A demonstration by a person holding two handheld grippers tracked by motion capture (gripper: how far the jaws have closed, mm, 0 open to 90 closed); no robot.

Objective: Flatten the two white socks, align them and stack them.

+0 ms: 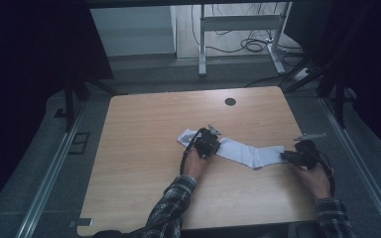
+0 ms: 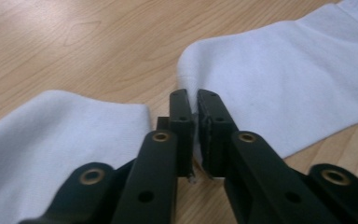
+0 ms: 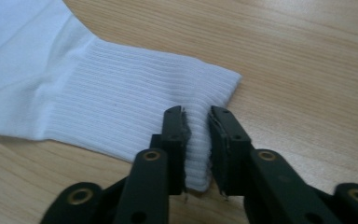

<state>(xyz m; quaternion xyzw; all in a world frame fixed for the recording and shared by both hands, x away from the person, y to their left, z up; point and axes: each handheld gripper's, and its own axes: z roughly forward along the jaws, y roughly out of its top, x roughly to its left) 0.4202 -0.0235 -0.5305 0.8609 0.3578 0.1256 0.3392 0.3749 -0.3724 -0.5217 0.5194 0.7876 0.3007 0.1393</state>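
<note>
A white sock (image 1: 248, 152) lies stretched across the wooden table (image 1: 144, 129), toe end to the left and ribbed cuff to the right. My left gripper (image 1: 208, 144) sits over the sock's left part. In the left gripper view its jaws (image 2: 196, 100) stand almost together, pinching an edge of the sock (image 2: 284, 79) where the fabric bends. My right gripper (image 1: 285, 155) is at the cuff end. In the right gripper view its jaws (image 3: 196, 116) press on the corner of the ribbed cuff (image 3: 112, 102), with the fabric bunched between the pads.
A dark round cable hole (image 1: 230, 101) sits near the table's far edge. Beyond the table, a white desk frame (image 1: 202, 44) stands on the floor among loose cables. Bare wood surrounds the sock on all sides.
</note>
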